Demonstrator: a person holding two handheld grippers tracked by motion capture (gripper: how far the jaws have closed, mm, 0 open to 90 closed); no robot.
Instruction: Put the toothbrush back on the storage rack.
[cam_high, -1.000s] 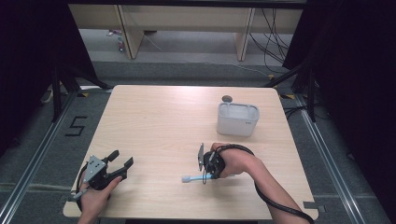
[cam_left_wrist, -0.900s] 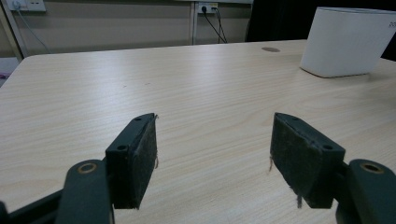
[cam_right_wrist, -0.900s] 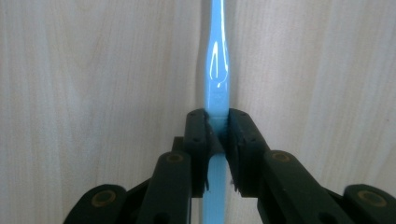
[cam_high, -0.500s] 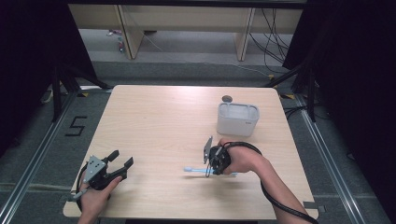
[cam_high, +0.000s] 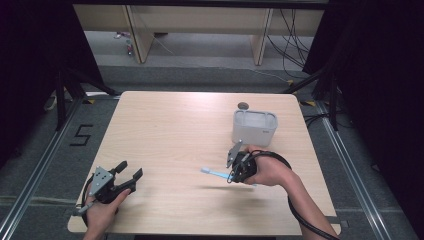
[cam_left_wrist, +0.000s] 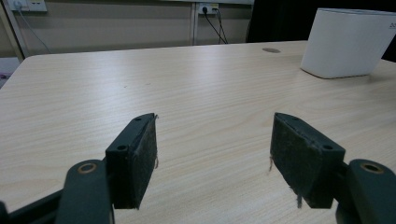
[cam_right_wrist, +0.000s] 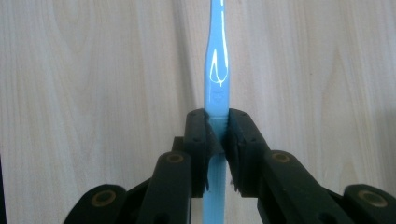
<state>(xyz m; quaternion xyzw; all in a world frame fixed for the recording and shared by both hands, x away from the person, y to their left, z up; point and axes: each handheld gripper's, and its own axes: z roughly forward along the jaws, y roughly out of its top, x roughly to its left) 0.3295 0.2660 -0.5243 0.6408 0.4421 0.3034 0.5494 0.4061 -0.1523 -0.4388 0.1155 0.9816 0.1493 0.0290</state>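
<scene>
High view: my right gripper (cam_high: 234, 172) holds the blue toothbrush (cam_high: 214, 173) above the bench (cam_high: 170, 130), lower centre, near the white holder (cam_high: 254, 128).

Left gripper view: my jaws stand apart, idle.

Right gripper view: clamped on the slick handle (cam_right_wrist: 216, 93); it could pivot or slip.

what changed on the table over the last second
The right tongs, shut on the light blue toothbrush, lifted it off the table and carried it toward the white container. The left tongs stayed open near the table's front edge; the container kept its place.
</scene>
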